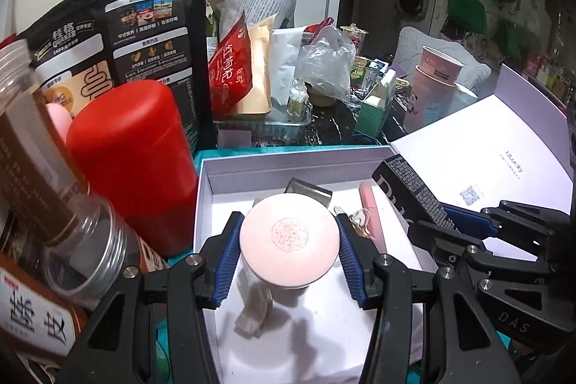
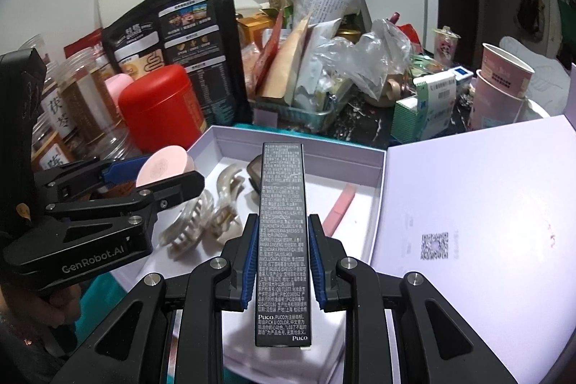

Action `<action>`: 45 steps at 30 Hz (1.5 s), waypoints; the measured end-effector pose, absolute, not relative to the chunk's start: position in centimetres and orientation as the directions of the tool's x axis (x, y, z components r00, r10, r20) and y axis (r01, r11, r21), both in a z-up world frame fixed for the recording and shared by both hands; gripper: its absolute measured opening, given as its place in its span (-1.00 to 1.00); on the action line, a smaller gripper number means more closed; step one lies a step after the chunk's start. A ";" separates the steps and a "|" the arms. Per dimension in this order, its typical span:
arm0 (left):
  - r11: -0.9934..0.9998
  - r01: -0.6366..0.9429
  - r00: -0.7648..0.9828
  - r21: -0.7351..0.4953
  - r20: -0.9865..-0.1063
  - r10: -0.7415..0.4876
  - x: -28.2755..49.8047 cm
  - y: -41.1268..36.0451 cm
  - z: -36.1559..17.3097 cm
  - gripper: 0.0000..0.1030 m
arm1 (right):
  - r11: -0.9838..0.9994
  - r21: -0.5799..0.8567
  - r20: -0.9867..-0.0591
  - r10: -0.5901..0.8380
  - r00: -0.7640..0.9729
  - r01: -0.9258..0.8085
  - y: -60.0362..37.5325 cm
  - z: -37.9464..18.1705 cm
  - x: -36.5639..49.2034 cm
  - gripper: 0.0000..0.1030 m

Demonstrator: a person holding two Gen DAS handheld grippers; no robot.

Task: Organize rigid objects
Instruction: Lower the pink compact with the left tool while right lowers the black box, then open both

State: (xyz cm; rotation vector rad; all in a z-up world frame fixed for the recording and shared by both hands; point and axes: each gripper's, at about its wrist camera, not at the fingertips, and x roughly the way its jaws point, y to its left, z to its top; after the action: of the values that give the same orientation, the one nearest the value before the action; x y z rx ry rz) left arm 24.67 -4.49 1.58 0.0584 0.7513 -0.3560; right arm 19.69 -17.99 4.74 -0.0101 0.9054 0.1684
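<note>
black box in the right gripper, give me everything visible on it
The black box is long, slim and rectangular, seemingly matte printed cardboard. Its upward face is packed with small white text, with "Puco" printed at the near end. It looks closed and undamaged. It is clamped on its long sides by the right gripper, blue pads pressing both sides, near end sticking out toward the camera. It is held over the open white tray, far end pointing at the back wall. Whether it touches the tray floor is unclear.

Cluttered table (image 2: 363,128), white box (image 2: 298,141)
</note>
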 end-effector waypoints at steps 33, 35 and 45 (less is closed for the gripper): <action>0.948 0.316 0.615 -0.044 -0.752 -0.240 27.7 -6.3 -2.2 -0.02 | 0.988 0.044 -0.838 0.118 0.533 -0.149 -18.4 0.8 21.4 -0.51; 0.949 0.313 0.614 -0.044 -0.753 -0.238 27.7 -6.3 -2.2 -0.02 | 0.988 0.046 -0.839 0.119 0.531 -0.149 -18.3 0.8 21.4 -0.51; 0.960 0.280 0.628 -0.015 -0.754 -0.195 27.6 -6.6 -1.9 -0.02 | 0.986 0.022 -0.842 0.106 0.529 -0.164 -17.8 0.9 21.1 -0.26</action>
State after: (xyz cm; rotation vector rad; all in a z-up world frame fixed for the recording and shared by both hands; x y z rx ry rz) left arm 27.64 -6.61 -1.94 0.1078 0.8501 -0.2729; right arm 21.13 -17.81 0.91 -0.0627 1.0004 0.1615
